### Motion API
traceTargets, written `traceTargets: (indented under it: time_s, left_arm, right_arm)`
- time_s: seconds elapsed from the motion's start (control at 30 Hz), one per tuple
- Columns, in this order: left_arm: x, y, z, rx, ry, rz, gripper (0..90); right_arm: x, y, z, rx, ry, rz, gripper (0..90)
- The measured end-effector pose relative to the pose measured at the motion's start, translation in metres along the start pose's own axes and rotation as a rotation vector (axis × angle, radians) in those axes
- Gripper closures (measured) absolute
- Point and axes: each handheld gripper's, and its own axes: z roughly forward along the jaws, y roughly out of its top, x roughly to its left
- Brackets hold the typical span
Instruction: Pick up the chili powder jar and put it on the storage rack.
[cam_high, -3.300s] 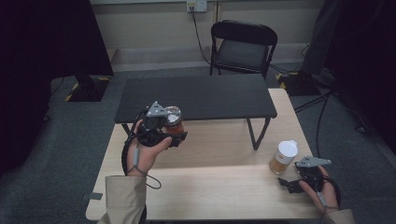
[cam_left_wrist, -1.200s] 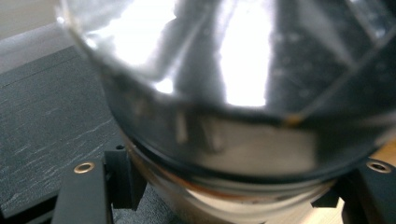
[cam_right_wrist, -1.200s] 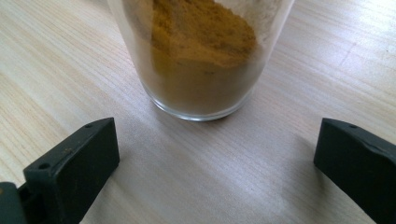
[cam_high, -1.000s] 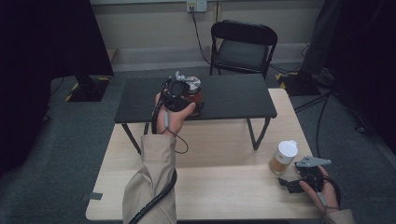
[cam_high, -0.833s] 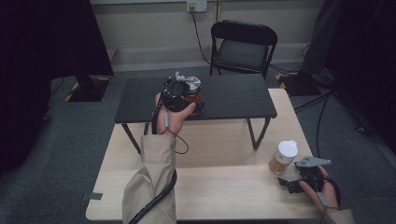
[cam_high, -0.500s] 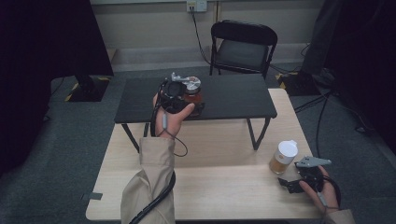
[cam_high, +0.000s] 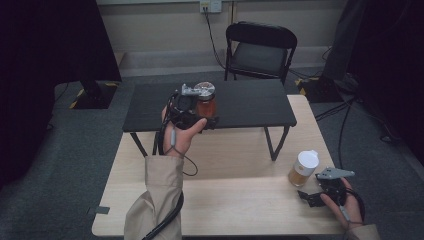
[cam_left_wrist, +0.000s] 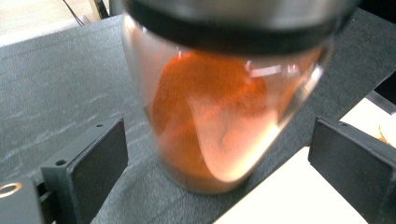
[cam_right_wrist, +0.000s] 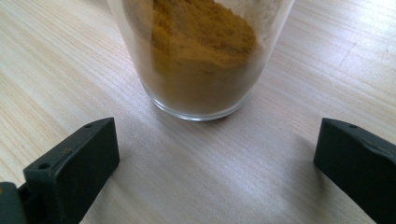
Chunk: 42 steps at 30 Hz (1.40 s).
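A: While the left gripper (cam_high: 200, 112) hovers at the near edge of the black bench (cam_high: 250, 102), its jaws stand wide apart, having just been opening. Between them sits the jar of orange-red powder (cam_left_wrist: 219, 116), upright on the bench top, with a clear gap to each pad.

B: Does either pad press on the glass?

A: No; both pads stand clear of the jar's sides in the left gripper view. The jar's dark lid (cam_left_wrist: 233, 21) lies above the jaws, and the bench edge runs just beyond the right-hand pad.

B: And the right gripper (cam_high: 312, 195)?

A: Its jaws are likewise spread, with nothing between them. The jar of yellow-brown powder (cam_right_wrist: 201, 56) stands just ahead of the jaws, midway between their lines, on the pale wooden tabletop (cam_right_wrist: 70, 70). In the high view that jar carries a white lid (cam_high: 307, 160).
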Motion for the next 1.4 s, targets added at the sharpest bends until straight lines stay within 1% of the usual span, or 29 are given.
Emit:
traceTargets:
  time_s: [0.17,0.43,0.7,0.87,0.9,1.0,1.13,1.23,1.33,1.4]
  left_arm:
    - [0.001,-0.01,-0.004,-0.013,-0.008,-0.004,4.5]
    - [0.002,-0.025,-0.015,-0.04,-0.021,-0.009,4.5]
    - [0.0,-0.036,-0.023,-0.052,-0.022,0.005,4.6]
    - [-0.002,-0.044,-0.026,-0.057,-0.04,0.019,4.5]
    - [-0.002,-0.047,-0.027,-0.065,-0.045,0.02,4.5]
    - [-0.003,-0.056,-0.028,-0.082,-0.07,0.019,4.5]
    - [-0.004,-0.063,-0.027,-0.077,-0.091,0.031,4.5]
    - [-0.004,-0.07,-0.025,-0.077,-0.104,0.03,4.5]
    - [-0.006,-0.076,-0.022,-0.064,-0.104,0.039,4.5]
    - [-0.005,-0.081,-0.019,-0.064,-0.11,0.041,4.5]
  right_arm:
    - [0.0,0.0,0.0,0.0,0.0,0.0,0.0]
    - [0.0,0.0,0.0,0.0,0.0,0.0,0.0]
    - [0.0,0.0,0.0,0.0,-0.001,0.001,0.0]
    - [0.0,0.0,0.0,0.0,-0.001,0.001,0.0]
    - [0.0,0.0,0.0,0.0,-0.001,0.001,0.0]
    - [0.0,0.0,0.0,0.0,-0.001,0.001,0.0]
    - [0.0,0.0,0.0,0.0,-0.001,0.001,0.0]
    - [0.0,0.0,0.0,0.0,-0.001,0.001,0.0]
    - [0.0,0.0,0.0,0.0,-0.001,0.001,0.0]
    - [0.0,0.0,0.0,0.0,-0.001,0.001,0.0]
